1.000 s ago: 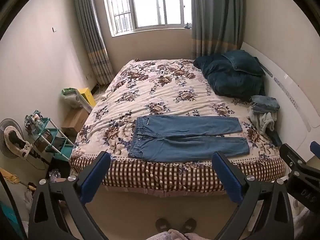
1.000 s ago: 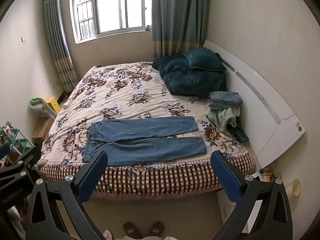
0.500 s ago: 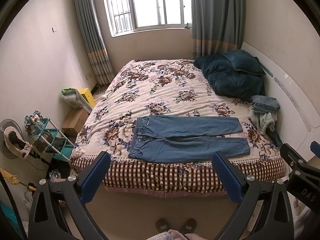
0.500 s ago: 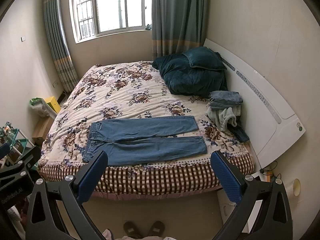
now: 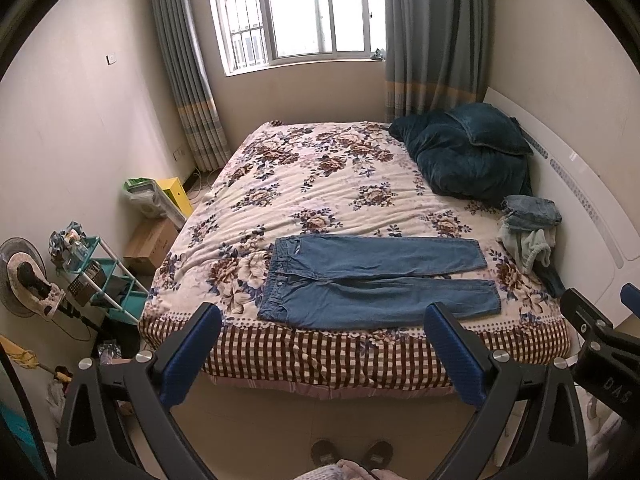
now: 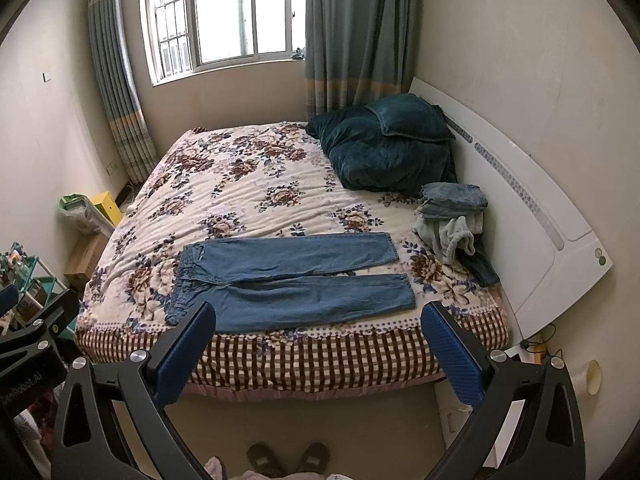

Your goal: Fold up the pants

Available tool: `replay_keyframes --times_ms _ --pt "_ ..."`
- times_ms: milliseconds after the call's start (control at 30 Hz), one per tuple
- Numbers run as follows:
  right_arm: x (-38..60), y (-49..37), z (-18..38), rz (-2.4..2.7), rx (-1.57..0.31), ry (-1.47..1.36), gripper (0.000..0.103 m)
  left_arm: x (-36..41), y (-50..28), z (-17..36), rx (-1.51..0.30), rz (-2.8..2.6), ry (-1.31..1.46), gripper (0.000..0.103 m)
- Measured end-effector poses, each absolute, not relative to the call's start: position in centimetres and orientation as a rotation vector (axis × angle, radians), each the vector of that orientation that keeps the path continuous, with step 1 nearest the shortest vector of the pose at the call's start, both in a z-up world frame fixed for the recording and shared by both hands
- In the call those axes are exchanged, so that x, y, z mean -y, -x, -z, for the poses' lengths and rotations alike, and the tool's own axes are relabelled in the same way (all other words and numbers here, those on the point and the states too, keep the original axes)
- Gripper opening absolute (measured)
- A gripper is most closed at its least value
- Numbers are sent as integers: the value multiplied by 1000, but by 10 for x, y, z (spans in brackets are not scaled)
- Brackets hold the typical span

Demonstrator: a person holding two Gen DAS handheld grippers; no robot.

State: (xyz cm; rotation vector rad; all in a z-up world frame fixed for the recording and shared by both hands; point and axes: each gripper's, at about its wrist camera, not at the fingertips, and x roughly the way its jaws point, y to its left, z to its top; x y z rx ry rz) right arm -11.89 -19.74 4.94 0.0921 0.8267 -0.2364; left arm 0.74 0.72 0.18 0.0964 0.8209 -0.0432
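A pair of blue jeans (image 5: 376,280) (image 6: 292,280) lies flat near the front edge of the bed (image 5: 320,184) (image 6: 248,184), waistband to the left, both legs stretched to the right. My left gripper (image 5: 322,320) hangs open above the floor short of the bed, nothing between its blue pads. My right gripper (image 6: 318,316) is likewise open and empty, held back from the bed edge. Each gripper shows at the side edge of the other's view.
A heap of clothes (image 5: 528,228) (image 6: 452,216) and dark teal pillows (image 5: 464,156) (image 6: 384,148) sit by the white headboard (image 6: 520,208). A teal shelf rack (image 5: 100,276), a fan (image 5: 24,276) and a cardboard box (image 5: 150,240) stand left. Slippers (image 6: 288,460) rest on the floor below.
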Motion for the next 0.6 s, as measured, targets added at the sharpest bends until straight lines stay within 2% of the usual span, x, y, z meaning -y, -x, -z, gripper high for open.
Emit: replay_keyframes --times_ms 600 --pt "198 112 -47 241 -831 -93 103 -8 -15 -2 -825 44 -94 103"
